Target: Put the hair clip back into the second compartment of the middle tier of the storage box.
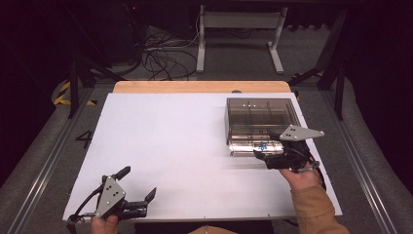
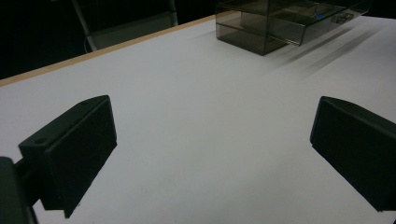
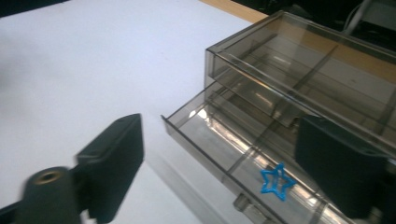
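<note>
- At the lower left of the high view, the left gripper [image 1: 139, 183] rests over the white table [image 1: 165, 146] near its front edge, held by the person's left hand [image 1: 103, 224]; its jaws stand wide apart with nothing between them. At right of centre sits a smoky clear drawer box [image 1: 261, 117], with its lower drawer [image 1: 253, 147] pulled out toward the bottom of the frame. The right gripper [image 1: 263, 157], held by the right hand [image 1: 302, 176] in a tan sleeve [image 1: 316, 209], sits just at the drawer's front; a small blue thing [image 1: 263, 145] shows in the drawer beside its jaws.
- In the left gripper view, two black jaws rise at the lower left and lower right, far apart, with bare white table between them. The drawer box [image 2: 285, 23] lies at the upper right of the frame, well apart from them.
- In the right gripper view, the jaws are spread wide, one at lower left over the table, the other at lower right in front of the box [image 3: 317, 79]. The open drawer [image 3: 224, 149] runs between them, and a blue star [image 3: 276, 181] lies flat on its floor at lower centre-right, gripped by nothing.
</note>
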Available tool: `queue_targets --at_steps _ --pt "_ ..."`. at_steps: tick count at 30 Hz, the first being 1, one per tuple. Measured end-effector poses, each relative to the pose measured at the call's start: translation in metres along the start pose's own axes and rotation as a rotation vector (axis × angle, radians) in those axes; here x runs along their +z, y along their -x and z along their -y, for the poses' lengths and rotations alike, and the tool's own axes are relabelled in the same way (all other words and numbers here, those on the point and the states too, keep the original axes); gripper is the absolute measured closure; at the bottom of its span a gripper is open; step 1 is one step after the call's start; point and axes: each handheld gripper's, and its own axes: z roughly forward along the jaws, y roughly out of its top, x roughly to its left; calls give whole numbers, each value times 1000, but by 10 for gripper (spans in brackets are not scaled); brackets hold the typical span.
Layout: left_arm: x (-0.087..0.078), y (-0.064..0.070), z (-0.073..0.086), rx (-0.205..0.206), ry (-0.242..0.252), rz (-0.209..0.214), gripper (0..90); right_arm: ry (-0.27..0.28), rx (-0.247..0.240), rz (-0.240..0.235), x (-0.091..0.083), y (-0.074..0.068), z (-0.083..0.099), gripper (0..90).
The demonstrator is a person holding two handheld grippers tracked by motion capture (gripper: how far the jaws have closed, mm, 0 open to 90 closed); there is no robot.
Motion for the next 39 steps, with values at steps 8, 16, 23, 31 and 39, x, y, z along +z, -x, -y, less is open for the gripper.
queue_targets --at_steps 8,16,23,31,39 --pt "-1 -1 0 6 2 -3 11 73 -2 -92 -5 -8 4 32" --pt "-1 0 0 1 4 0 11 133 -27 -176 -7 -15 14 5" --pt "-1 0 0 -3 10 5 11 171 -54 -208 -7 -21 24 3" --pt "-2 0 0 -4 13 3 11 193 -58 -226 -2 -25 39 3" --pt "-2 0 0 -7 15 4 11 174 -52 -222 5 -27 55 3"
